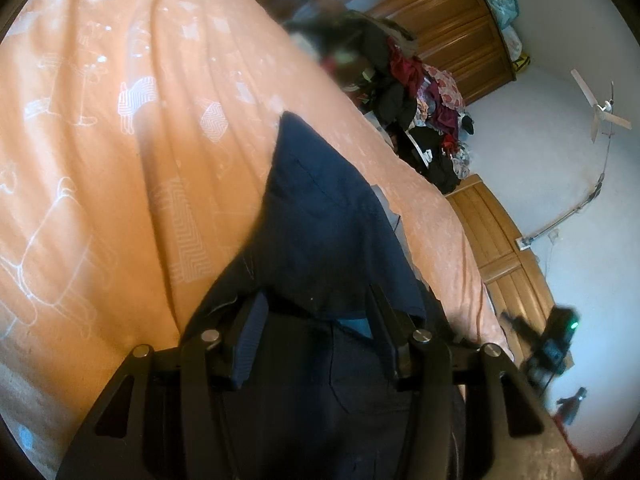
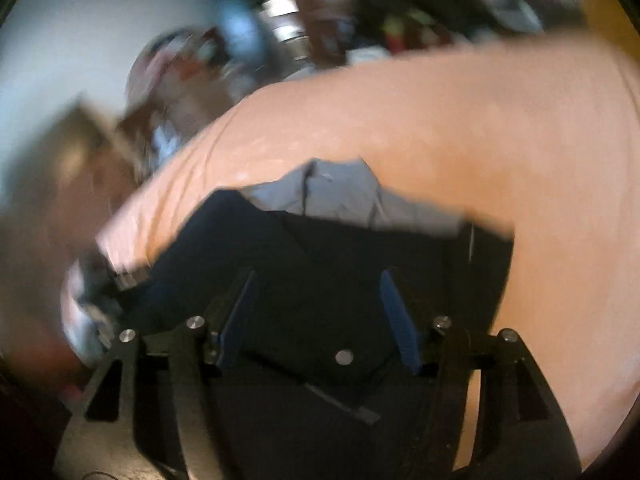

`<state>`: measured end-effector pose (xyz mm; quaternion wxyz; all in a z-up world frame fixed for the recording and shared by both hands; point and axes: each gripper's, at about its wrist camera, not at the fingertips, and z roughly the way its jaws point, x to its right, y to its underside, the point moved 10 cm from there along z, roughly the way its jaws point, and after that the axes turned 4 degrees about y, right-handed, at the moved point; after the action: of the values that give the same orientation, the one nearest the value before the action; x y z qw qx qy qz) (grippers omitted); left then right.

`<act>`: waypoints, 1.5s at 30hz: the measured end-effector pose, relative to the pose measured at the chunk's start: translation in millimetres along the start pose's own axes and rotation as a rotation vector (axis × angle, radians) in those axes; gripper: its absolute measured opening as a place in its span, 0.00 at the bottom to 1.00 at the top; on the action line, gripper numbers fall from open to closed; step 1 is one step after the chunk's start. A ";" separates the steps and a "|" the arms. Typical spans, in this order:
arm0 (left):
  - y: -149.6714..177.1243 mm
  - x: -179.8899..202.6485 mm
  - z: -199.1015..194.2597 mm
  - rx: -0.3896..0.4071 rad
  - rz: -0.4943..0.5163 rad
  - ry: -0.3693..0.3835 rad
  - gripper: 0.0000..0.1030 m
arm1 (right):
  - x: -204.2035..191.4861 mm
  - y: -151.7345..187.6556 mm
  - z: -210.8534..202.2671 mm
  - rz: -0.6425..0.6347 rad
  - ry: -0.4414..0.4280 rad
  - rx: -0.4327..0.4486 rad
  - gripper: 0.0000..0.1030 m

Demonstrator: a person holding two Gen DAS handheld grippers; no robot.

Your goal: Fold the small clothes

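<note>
With both my left tongs [image 1: 316,316] and right tongs [image 2: 318,312] spread open over the dark navy cloth garment [image 1: 320,216] on the peach patterned bed [image 1: 120,140], folding looks barely begun.

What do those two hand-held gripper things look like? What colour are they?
Both look alike. The left hand-held gripper has a black frame with angled arms and triangle-shaped cut-outs, round silver bolts at the joints, and two fingers faced with dark blue ridged pads. The right hand-held gripper is blurrier but shows the same black frame, silver bolts and blue pads. No cables or sleeves show.
</note>
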<state>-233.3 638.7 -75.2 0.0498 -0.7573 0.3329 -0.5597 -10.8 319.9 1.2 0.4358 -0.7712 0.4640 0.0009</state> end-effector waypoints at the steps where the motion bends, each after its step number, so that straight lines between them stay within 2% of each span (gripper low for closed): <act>1: 0.0 -0.1 0.0 0.000 0.000 0.000 0.51 | 9.3 3.6 2.3 0.071 -0.019 -0.005 0.62; 3: -0.2 -0.2 -0.2 0.000 0.000 0.000 0.51 | 23.2 17.4 15.3 0.210 -0.058 -0.042 0.62; 4: -0.3 -0.2 0.1 0.000 0.000 0.000 0.51 | 31.9 25.0 23.8 0.248 -0.014 -0.070 0.62; 8: -0.7 -0.5 0.2 0.000 -0.001 0.000 0.51 | 31.3 38.8 42.8 0.271 0.002 -0.125 0.61; 11: -1.1 -0.4 0.3 -0.001 -0.001 0.002 0.51 | 33.9 55.9 67.5 0.260 0.051 -0.220 0.61; 13: -1.1 -0.4 0.3 -0.001 0.000 0.001 0.52 | 40.4 63.0 79.4 0.257 0.082 -0.247 0.60; 15: -1.0 -0.5 0.3 -0.001 0.001 0.000 0.52 | 43.3 63.9 85.8 0.269 0.074 -0.231 0.58; 17: -1.0 -0.4 0.3 -0.001 0.001 0.000 0.52 | 37.1 59.5 90.0 0.262 0.060 -0.215 0.36; 18: -1.0 -0.4 0.2 -0.001 0.001 -0.001 0.52 | 36.1 58.5 89.6 0.254 0.048 -0.208 0.16; 19: -1.0 -0.5 0.4 -0.001 0.001 0.000 0.52 | 31.7 54.5 87.4 0.239 0.040 -0.193 0.07; 22: -0.6 -0.8 -0.1 0.001 0.005 -0.002 0.52 | 17.0 35.4 74.2 0.199 0.005 -0.140 0.04; 26: -0.3 -1.8 -1.9 0.005 0.005 0.003 0.53 | 25.3 -4.0 41.4 0.178 0.025 -0.028 0.04; 28: 0.1 -2.9 -1.5 0.002 0.007 -0.006 0.53 | 41.0 -10.8 33.8 0.189 0.048 -0.016 0.04; 29: 1.2 -2.3 -1.4 0.002 0.008 -0.009 0.53 | 49.7 -9.0 35.4 0.193 0.057 -0.029 0.04; 30: 1.2 -2.1 -1.4 0.001 0.010 -0.012 0.53 | 54.8 -0.6 43.3 0.191 0.047 -0.072 0.04; 32: 1.2 -1.6 -1.5 0.000 0.010 -0.016 0.53 | 61.6 21.5 59.8 0.171 0.085 -0.156 0.06; 34: 0.8 -0.7 -1.8 0.000 0.009 -0.017 0.53 | 69.5 43.8 72.1 0.156 0.146 -0.227 0.11; 35: 0.7 0.1 -1.9 0.000 0.010 -0.020 0.53 | 78.1 51.4 70.8 0.162 0.202 -0.226 0.14; 37: 0.8 1.7 -1.6 -0.003 0.015 -0.031 0.53 | 85.5 51.0 57.7 0.203 0.228 -0.176 0.32; 40: 1.8 6.7 -1.3 -0.012 0.041 -0.066 0.56 | 78.5 36.1 29.3 0.181 0.232 -0.095 0.38; 42: 3.7 7.3 0.4 -0.028 0.062 -0.104 0.56 | 72.0 33.5 16.5 0.166 0.211 -0.092 0.40; 45: 7.9 8.7 2.7 -0.067 0.070 -0.144 0.57 | 73.0 46.3 -7.9 0.174 0.186 -0.122 0.47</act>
<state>-233.1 626.9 -72.6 0.0679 -0.7848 0.3731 -0.4903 -5.6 253.6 -54.6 0.3416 -0.7499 0.5664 -0.0046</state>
